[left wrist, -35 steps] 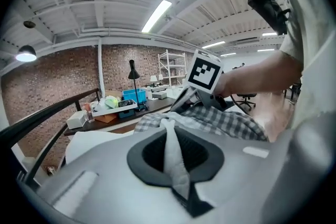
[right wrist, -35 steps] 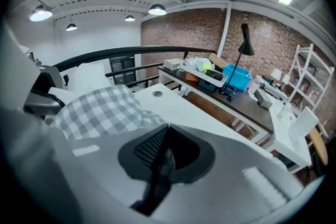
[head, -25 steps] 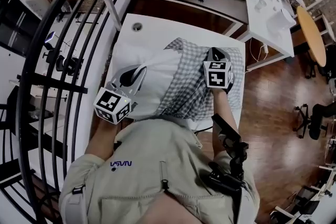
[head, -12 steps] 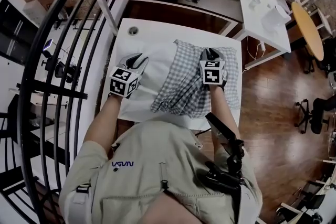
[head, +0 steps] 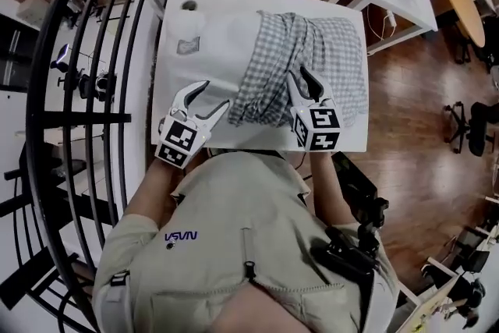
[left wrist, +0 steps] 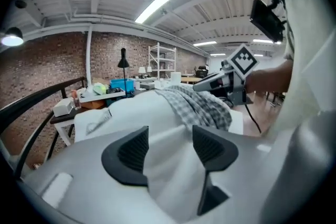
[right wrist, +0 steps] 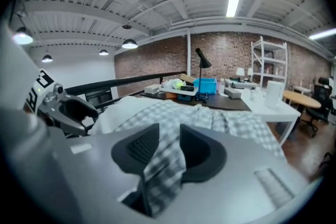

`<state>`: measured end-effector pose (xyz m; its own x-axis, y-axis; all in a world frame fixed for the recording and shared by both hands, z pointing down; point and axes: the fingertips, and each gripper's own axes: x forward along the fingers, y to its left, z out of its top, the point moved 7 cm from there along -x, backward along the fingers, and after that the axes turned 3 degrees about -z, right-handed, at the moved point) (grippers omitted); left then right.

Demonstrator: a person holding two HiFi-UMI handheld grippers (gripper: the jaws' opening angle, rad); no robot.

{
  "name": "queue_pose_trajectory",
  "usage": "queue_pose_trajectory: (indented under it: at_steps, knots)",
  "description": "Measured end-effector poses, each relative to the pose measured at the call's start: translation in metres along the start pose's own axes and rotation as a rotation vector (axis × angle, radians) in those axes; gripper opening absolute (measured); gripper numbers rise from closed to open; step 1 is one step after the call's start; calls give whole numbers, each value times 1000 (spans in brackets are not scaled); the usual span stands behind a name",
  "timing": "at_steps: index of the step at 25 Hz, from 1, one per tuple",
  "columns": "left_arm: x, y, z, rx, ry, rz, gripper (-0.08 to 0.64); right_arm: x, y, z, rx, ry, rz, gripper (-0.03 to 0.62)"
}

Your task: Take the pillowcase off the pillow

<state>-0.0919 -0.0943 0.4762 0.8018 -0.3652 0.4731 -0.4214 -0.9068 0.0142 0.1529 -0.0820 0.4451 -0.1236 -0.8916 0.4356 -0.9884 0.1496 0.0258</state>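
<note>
Having just opened, left gripper (head: 215, 94) straddles pillow (head: 210, 35), right gripper (head: 297, 76) pillowcase (head: 316, 47) (pillow partly inside).

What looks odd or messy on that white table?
The checked pillowcase lies crumpled and twisted over one end of the white pillow, seemingly half pulled off. Nothing looks spilled or damaged.

A white table (head: 175, 19) carries a white pillow (head: 226, 47); a checked pillowcase (head: 312, 58) lies bunched over the pillow's right side.
</note>
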Motion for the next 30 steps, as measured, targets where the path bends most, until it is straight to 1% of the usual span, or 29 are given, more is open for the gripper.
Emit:
queue_pose_trajectory:
  at_steps: [2, 4, 6, 8, 10, 12, 13, 14, 15, 17, 19, 20, 21, 23, 25, 27, 30]
  knots:
    - [6, -14, -24, -5, 68, -64, 278, -16, 22, -19, 22, 38, 24, 124]
    - [12, -20, -49, -7, 135, -107, 287, -27, 43, -37, 35, 81, 40, 130]
    - [17, -22, -70, 15, 187, -113, 288, -36, 61, -53, 45, 126, 46, 132]
    - [22, -21, -81, 41, 209, -102, 276, -43, 75, -69, 52, 177, 47, 137]
    - [26, -19, -82, 63, 217, -98, 220, -45, 91, -86, 55, 230, 58, 149]
    - [28, -18, -79, 84, 218, -101, 111, -38, 107, -102, 56, 276, 74, 161]
    - [28, -18, -75, 88, 214, -106, 72, -32, 114, -109, 54, 296, 81, 169]
    - [27, -18, -71, 85, 205, -114, 40, -24, 120, -114, 46, 313, 84, 175]
    - [25, -19, -65, 75, 192, -122, 25, -17, 124, -117, 31, 325, 78, 175]
    - [20, -20, -49, 42, 153, -141, 20, -4, 124, -118, -17, 333, 36, 174]
    - [14, -19, -36, -4, 106, -143, 18, 1, 117, -110, -70, 317, -23, 99]
    - [11, -17, -31, -27, 79, -134, 18, 0, 114, -104, -93, 302, -46, 54]
    - [7, -14, -26, -50, 49, -119, 17, -3, 112, -97, -112, 282, -64, 25]
    - [0, -3, -17, -97, -11, -83, 17, -12, 110, -84, -141, 236, -104, 15]
    - [-8, 12, -7, -144, -66, -43, 15, -24, 102, -73, -159, 197, -171, 11]
    - [-16, 29, 2, -187, -110, -13, 15, -36, 82, -66, -158, 176, -251, 9]
    - [-25, 48, 10, -218, -147, 14, 15, -53, 43, -64, -163, 185, -366, 9]
